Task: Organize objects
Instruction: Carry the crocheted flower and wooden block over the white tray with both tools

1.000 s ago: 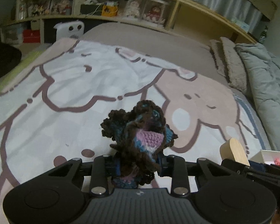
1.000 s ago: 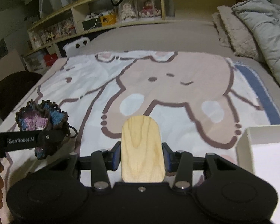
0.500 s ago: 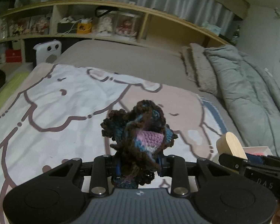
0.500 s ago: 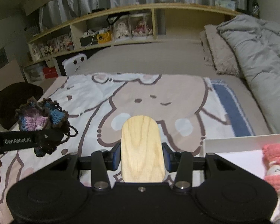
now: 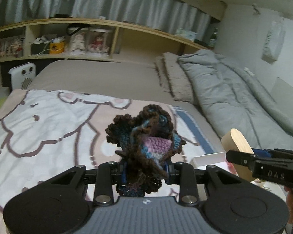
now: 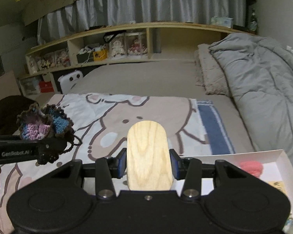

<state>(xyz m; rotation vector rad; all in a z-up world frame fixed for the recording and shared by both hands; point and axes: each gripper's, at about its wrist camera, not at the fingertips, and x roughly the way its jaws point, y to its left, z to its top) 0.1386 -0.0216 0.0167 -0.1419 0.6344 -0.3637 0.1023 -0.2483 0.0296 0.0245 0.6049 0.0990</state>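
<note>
1. Fingers of the left gripper (image 5: 145, 170) are squeezing a crocheted piece (image 5: 146, 138); blue pads are pressing into the yarn on both sides, jaws nearly closed on it.
2. Crocheted piece is bunching up above the jaws: dark brown ruffled edge, blue, pink and lilac patches, and a bit of yarn is hanging below the fingers.
3. Fingers of the right gripper (image 6: 148, 165) are clamping a wooden block (image 6: 148, 156) by its two long sides; the rounded end is pointing far, flat grain face is showing up.
4. Both grippers are hanging above the bed, over a cartoon blanket (image 5: 48, 128) with white and beige animal figures outlined in brown.
5. In the right wrist view the left gripper is sitting at the left edge, side-on, crocheted piece sticking up from it, well apart from the wooden block.
6. In the left wrist view the right gripper (image 5: 242, 156) is coming in from the right, and the wooden block is poking up from it.
7. White box (image 6: 279, 156) is lying on the bed at near right, below the right gripper; something pink and knitted (image 6: 251, 167) is lying inside, partly hidden.
8. Grey duvet (image 6: 263, 74) is lying bunched along the right side of the bed, fuzzy beige pillow (image 6: 211, 72) just left of it.
9. Wooden shelf (image 6: 146, 27) is running along the far wall, holding dolls and boxes; too blurry for more.
10. White heater (image 5: 22, 76) is standing at far left beside the bed.
</note>
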